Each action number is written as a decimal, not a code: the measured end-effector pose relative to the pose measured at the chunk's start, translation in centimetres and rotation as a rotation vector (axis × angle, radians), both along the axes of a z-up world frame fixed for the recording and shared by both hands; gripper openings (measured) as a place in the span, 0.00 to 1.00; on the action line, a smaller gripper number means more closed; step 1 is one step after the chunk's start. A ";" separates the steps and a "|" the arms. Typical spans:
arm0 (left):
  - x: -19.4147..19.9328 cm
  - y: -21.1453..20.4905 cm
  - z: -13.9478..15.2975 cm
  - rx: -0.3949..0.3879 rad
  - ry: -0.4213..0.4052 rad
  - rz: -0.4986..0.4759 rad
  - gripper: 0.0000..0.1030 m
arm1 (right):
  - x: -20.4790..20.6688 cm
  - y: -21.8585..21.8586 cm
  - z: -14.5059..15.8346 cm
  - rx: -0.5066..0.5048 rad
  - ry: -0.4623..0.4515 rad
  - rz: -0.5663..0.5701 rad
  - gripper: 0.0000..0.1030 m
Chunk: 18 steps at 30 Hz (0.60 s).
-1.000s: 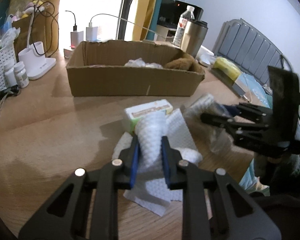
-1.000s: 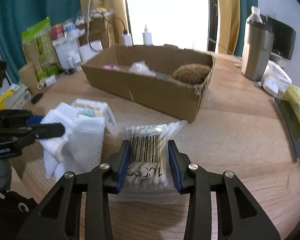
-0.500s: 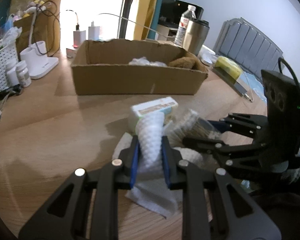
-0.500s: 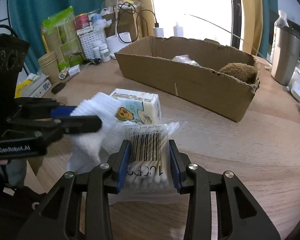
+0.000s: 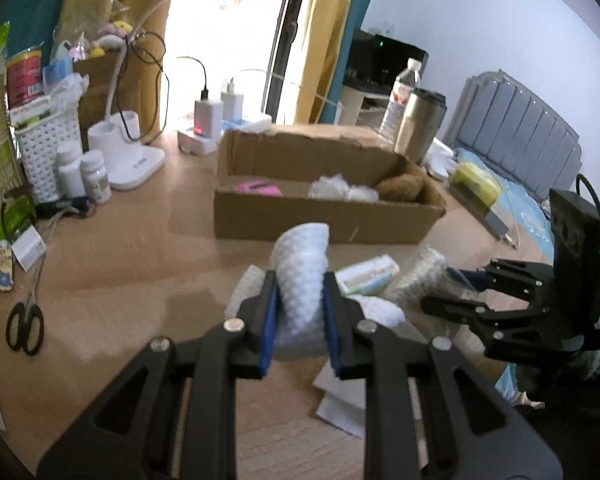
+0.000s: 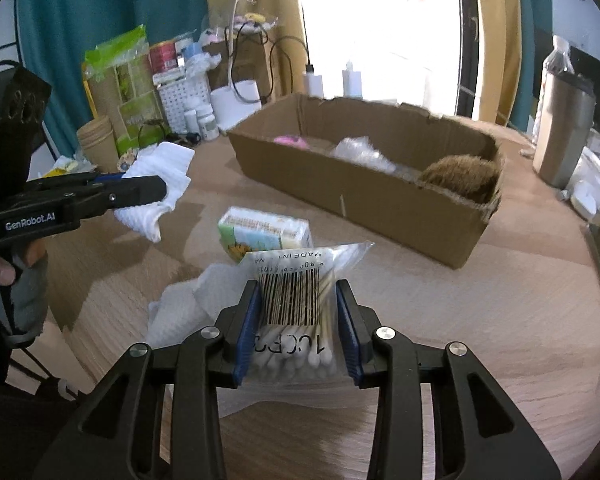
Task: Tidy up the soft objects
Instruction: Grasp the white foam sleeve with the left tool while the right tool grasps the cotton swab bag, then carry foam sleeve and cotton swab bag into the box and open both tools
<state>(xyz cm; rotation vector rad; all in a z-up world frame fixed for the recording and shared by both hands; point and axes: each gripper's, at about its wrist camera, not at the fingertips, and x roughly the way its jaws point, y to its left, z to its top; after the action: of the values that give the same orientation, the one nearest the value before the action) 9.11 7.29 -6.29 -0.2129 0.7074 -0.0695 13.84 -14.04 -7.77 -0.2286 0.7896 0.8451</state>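
Observation:
My left gripper [image 5: 300, 300] is shut on a white textured cloth [image 5: 302, 276] and holds it above the table; it also shows in the right wrist view [image 6: 156, 192]. My right gripper [image 6: 298, 308] is shut on a clear bag of cotton swabs [image 6: 296, 312], seen in the left wrist view [image 5: 416, 280] too. An open cardboard box [image 5: 324, 216] [image 6: 364, 196] stands beyond, holding a brown fuzzy object [image 6: 460, 176], a white crumpled item [image 6: 360, 152] and something pink [image 5: 258, 189]. A tissue pack [image 6: 266, 236] and white paper towel [image 6: 188, 308] lie on the table.
Bottles, a white basket and a lamp base [image 5: 128, 160] crowd the left edge. Scissors [image 5: 24, 328] lie at the near left. A steel tumbler [image 6: 560, 132] and water bottle [image 5: 398, 104] stand to the right of the box. Chargers with cables [image 5: 208, 120] sit behind it.
Both grippers have risen with their loads. The cloth has lifted off the paper towel, and the swab bag has come up off the table. The box's inside now shows more.

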 end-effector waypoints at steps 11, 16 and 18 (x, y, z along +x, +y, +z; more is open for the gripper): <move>2.2 -0.4 1.6 0.028 -0.049 -0.024 0.21 | 1.8 -1.2 3.1 0.061 -0.059 -0.048 0.38; 3.3 -0.6 2.1 0.033 -0.067 -0.038 0.21 | 2.7 -1.4 3.8 0.084 -0.071 -0.069 0.38; 3.8 -0.7 2.2 0.036 -0.071 -0.045 0.21 | 3.1 -1.4 4.0 0.091 -0.072 -0.073 0.38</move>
<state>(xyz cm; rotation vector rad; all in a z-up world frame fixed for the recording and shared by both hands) 12.89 6.61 -4.12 -0.1592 0.6427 -0.1064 16.92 -15.46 -3.79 -0.1482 0.6867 0.7980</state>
